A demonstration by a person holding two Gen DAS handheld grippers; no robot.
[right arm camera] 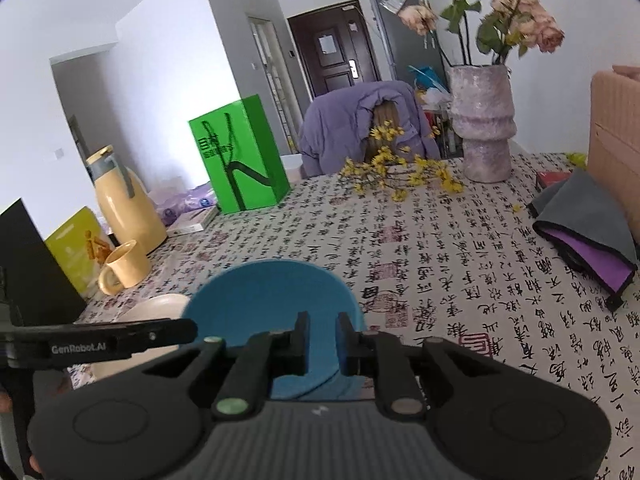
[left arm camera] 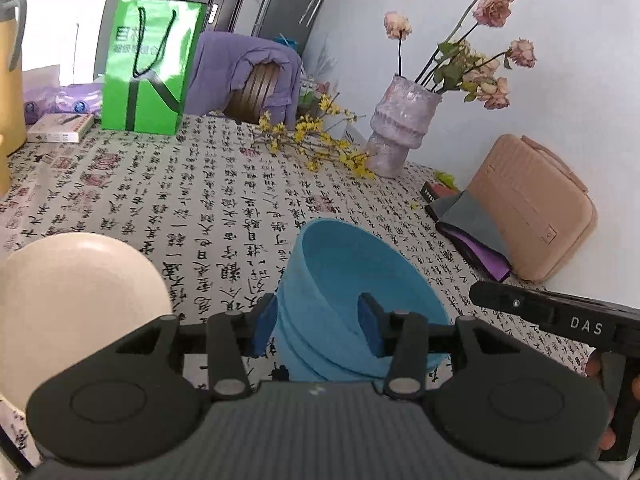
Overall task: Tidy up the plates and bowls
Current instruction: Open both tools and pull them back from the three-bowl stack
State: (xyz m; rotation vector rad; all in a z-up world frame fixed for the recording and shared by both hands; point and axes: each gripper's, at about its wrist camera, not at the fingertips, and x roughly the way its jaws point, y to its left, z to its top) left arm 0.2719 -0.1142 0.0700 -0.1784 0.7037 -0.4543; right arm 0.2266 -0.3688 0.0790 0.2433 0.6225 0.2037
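Calligraphy-printed cloth covers the dining table [left arm camera: 192,200] in a bright flat, a dark door and a chair draped with a purple jacket [left arm camera: 244,68] at its far end. A green paper bag [left arm camera: 150,68] stands at the far left side of the table, and a mauve vase [left arm camera: 400,124] of faded roses stands near the wall, with yellow blossom sprigs [left arm camera: 320,140] lying at its foot. A tan case [left arm camera: 528,208] leans on the wall with a grey and purple cloth [left arm camera: 472,228] just beside it. Seen from the right wrist camera, a yellow jug [right arm camera: 124,204] and a matching mug [right arm camera: 124,268] stand at the table's left side.

Nearest the cameras sits a stack of blue bowls [left arm camera: 352,300] on the cloth, with a cream plate [left arm camera: 80,300] to its left. The left gripper [left arm camera: 316,324] has its jaws spread to either side of the stack's near wall, one pad outside the rim and one inside, neither pressing on it. The right gripper [right arm camera: 322,340] shows its jaws set a narrow gap apart over the bowls' near rim in the right wrist view; whether they pinch the rim cannot be told.
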